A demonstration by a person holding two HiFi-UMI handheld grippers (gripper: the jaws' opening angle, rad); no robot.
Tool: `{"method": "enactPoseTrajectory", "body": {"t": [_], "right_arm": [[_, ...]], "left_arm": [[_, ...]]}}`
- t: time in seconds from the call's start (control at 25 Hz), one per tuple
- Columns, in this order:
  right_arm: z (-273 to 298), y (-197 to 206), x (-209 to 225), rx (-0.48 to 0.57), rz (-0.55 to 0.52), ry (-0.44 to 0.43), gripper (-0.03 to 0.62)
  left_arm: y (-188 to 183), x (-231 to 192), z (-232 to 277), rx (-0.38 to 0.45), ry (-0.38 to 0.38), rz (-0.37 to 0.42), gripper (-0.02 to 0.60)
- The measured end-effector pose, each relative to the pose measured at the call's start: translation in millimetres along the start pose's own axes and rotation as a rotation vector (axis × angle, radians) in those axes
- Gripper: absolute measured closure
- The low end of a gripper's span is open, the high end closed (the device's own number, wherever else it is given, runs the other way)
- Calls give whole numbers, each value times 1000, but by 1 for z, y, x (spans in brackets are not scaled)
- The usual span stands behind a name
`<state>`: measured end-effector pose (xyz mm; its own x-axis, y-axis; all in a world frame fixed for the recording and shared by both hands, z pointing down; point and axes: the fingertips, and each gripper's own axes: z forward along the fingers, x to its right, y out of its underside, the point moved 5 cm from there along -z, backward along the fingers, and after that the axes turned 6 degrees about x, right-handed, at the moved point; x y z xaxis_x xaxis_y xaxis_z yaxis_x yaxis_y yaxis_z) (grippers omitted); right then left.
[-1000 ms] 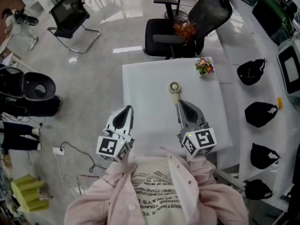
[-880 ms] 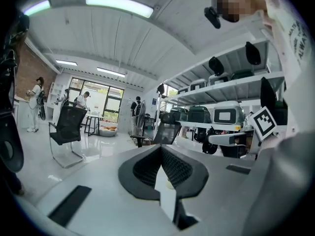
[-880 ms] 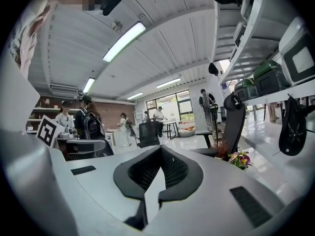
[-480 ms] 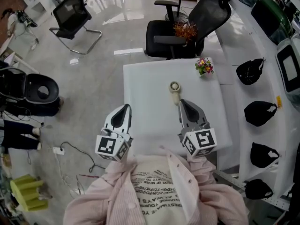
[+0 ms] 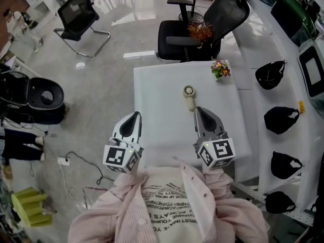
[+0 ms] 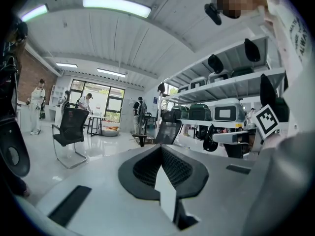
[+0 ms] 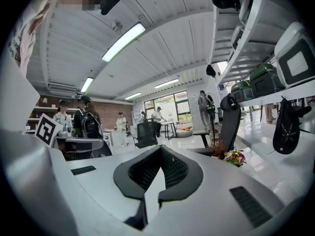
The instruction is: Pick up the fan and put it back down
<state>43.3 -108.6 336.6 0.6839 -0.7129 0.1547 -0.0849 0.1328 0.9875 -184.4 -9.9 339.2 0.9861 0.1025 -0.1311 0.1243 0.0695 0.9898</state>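
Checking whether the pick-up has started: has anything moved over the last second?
Nothing has visibly changed. The fan lies untouched on the white table, and the left gripper and right gripper are shut and empty, short of the fan, just as before.

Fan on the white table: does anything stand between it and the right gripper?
Nothing visible does. The small cream handheld fan lies on the white table just ahead of the shut right gripper; the little flower bunch stands farther off, aside.
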Motion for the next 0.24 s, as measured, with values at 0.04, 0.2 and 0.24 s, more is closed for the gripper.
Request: {"method": "enactPoseTrajectory", "body": {"t": [0.04,0.2,0.24], "right_arm": [[-1,0,0,-2,0,2,595],[-5,0,1,-12,3,12,595],[-6,0,1,-13,3,14,595]], "left_arm": [[0,1,-1,-1,0,-1,580],[2,4,-2,-4,-1,1,580],[3,4,-2,-5,-1,2,580]]}}
